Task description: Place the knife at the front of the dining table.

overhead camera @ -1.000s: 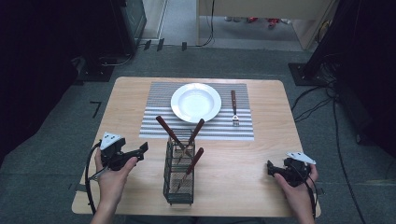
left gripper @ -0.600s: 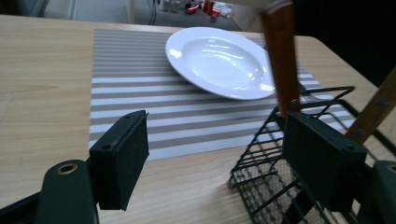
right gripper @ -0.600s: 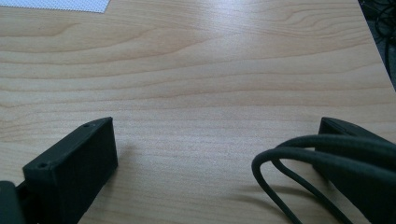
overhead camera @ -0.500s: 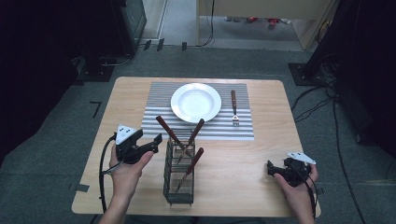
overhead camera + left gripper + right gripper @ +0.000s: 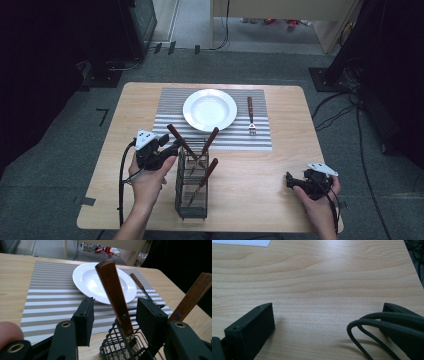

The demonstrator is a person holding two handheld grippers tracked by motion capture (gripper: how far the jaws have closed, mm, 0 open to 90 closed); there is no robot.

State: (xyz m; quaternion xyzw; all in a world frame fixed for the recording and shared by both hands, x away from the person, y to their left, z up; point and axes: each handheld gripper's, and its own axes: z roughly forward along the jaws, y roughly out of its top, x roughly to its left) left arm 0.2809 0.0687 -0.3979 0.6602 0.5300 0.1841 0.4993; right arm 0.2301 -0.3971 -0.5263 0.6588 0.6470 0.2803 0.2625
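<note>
Cutlery with brown wooden handles [image 5: 181, 140] stands in the black wire caddy [image 5: 191, 189] near us, and our left gripper [image 5: 113, 315] has its jaws wide open around one handle, not yet closed; the right gripper [image 5: 299, 181] rests open and empty on the light wooden table [image 5: 324, 277]. Farther off, one wooden-handled fork [image 5: 250, 114] already lies beside the white round plate [image 5: 209, 109] on the grey striped placemat [image 5: 170, 107], so we judge most of the setting is left. Since the earlier frames our left gripper has moved from the table's left side to the caddy.
</note>
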